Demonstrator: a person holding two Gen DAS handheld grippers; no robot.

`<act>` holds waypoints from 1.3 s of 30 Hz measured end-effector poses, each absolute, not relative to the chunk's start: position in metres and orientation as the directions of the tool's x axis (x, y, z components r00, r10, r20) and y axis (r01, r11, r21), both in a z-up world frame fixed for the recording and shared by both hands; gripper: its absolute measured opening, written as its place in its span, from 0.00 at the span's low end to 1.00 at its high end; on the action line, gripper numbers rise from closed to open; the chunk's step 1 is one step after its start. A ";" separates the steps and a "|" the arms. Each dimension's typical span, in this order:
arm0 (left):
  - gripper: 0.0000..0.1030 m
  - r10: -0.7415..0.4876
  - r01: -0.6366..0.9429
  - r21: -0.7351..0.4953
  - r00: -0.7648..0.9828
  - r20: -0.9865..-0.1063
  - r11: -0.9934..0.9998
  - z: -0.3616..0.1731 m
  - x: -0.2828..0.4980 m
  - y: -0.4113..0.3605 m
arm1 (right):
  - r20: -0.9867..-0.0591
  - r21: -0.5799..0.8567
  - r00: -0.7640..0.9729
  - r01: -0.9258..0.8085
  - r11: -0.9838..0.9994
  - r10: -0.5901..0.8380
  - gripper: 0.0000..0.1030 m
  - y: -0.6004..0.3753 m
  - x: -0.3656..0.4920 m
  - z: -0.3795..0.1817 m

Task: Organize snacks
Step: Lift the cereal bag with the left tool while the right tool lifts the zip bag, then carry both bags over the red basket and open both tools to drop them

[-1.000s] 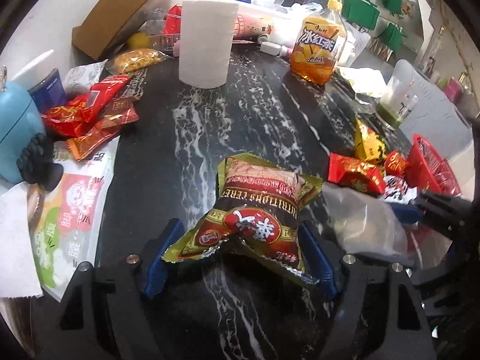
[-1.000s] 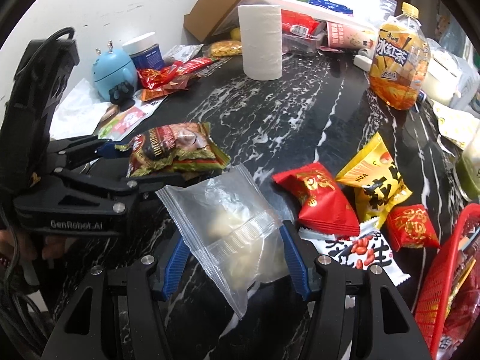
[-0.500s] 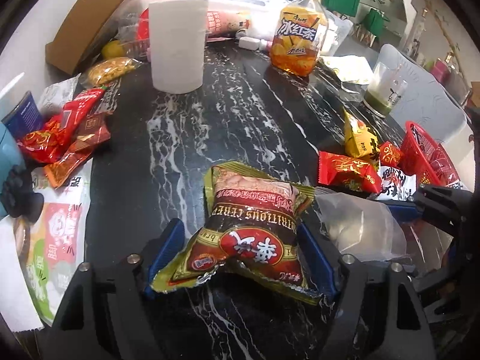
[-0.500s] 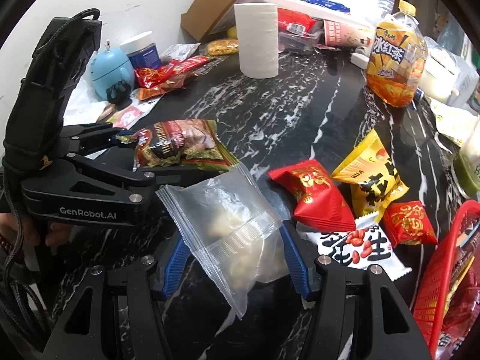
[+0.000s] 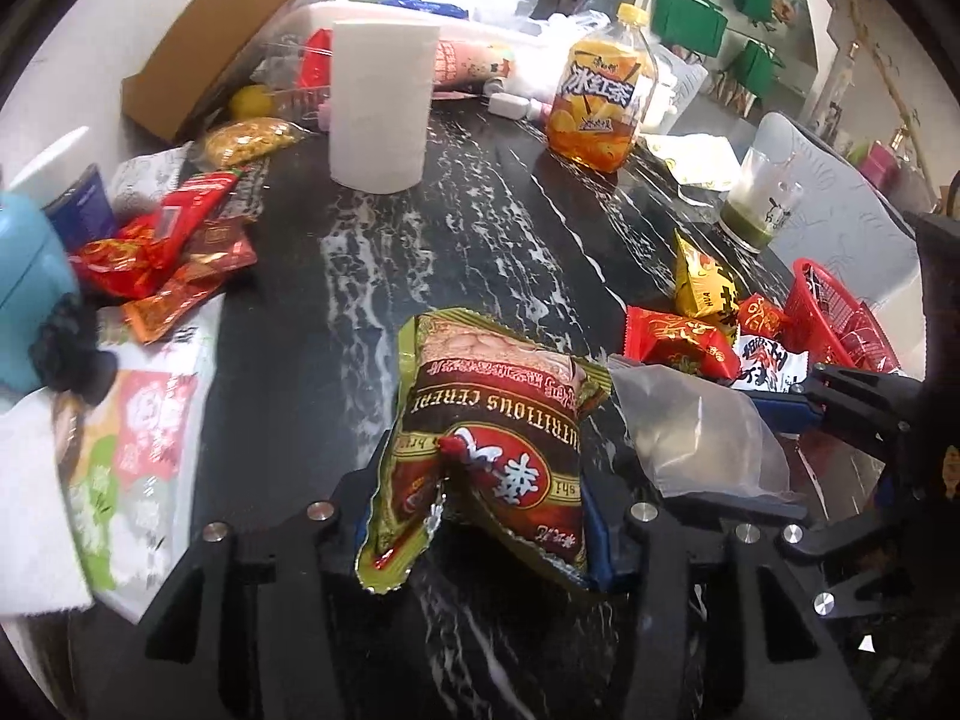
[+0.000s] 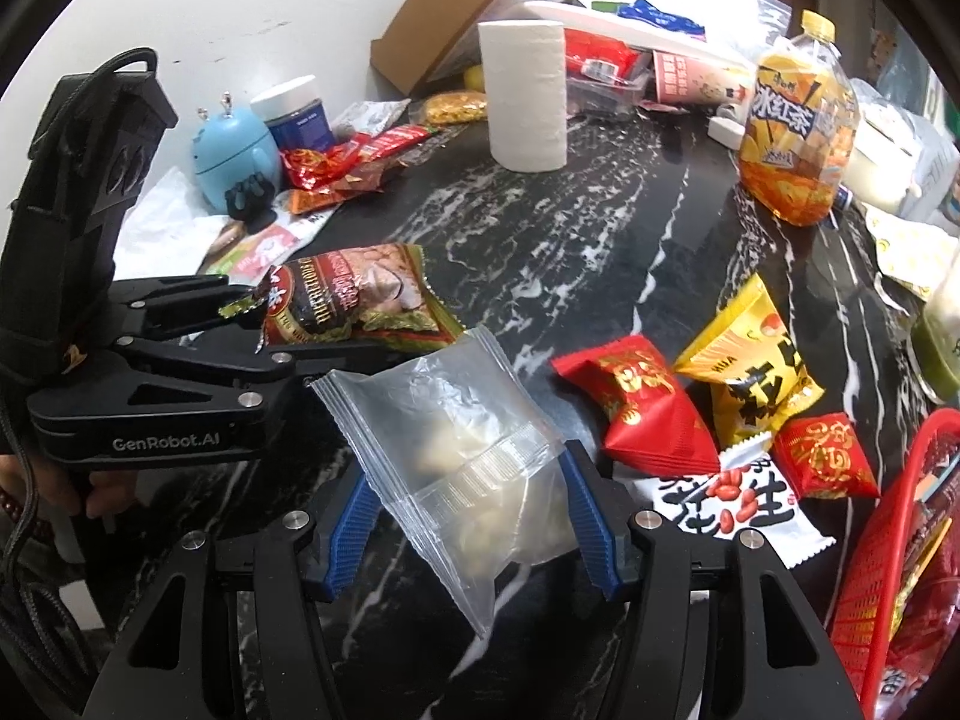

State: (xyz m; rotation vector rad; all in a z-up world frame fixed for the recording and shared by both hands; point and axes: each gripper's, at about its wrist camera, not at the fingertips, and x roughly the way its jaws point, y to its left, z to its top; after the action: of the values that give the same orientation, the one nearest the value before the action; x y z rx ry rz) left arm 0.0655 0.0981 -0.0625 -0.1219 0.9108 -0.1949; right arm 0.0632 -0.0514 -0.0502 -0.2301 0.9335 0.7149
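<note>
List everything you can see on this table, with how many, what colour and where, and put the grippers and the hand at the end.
cereal packet: one, brown and green, between the left gripper's fingers
clear bag: one, see-through, between the right gripper's fingers
red packets: two, red with gold, right of the clear bag
yellow packet: one, behind the red packets
peanut packet: one, white, beside the basket
basket: one, red, far right
tea bottle: one, orange, back right
paper roll: one, white, back middle
cardboard box: one, brown, behind the roll
blue jar: one, white lid, back left
table: black marble
left gripper: black, closing on the cereal packet
right gripper: black, shut on the clear bag
hand: one, holding the left gripper
</note>
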 end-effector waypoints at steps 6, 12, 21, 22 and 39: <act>0.49 -0.188 0.084 -0.174 0.623 -0.759 0.981 -0.050 0.044 0.105 | -0.783 0.115 0.392 -0.672 0.732 0.483 0.57 -0.045 0.051 -0.043; 0.49 -0.173 0.075 -0.165 0.651 -0.739 0.984 -0.037 0.021 0.103 | -0.760 0.113 0.406 -0.685 0.720 0.507 0.57 -0.047 0.032 -0.032; 0.49 -0.189 0.112 -0.155 0.692 -0.697 0.982 -0.016 -0.013 0.083 | -0.716 0.096 0.465 -0.673 0.734 0.520 0.57 -0.067 -0.003 -0.014; 0.49 -0.194 0.121 -0.154 0.695 -0.692 0.981 -0.014 -0.016 0.080 | -0.712 0.094 0.472 -0.670 0.737 0.520 0.57 -0.070 -0.007 -0.012; 0.49 -0.423 0.412 -0.183 0.621 -0.660 0.892 -0.001 -0.006 -0.017 | -0.702 0.082 0.599 -0.468 0.880 0.384 0.57 -0.162 -0.041 -0.005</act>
State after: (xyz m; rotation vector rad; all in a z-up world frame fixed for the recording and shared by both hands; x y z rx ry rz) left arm -0.0057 -0.0167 -0.0014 -0.0144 0.7621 -0.4799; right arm -0.0408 -0.1623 -0.0046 -0.1147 0.7857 0.4953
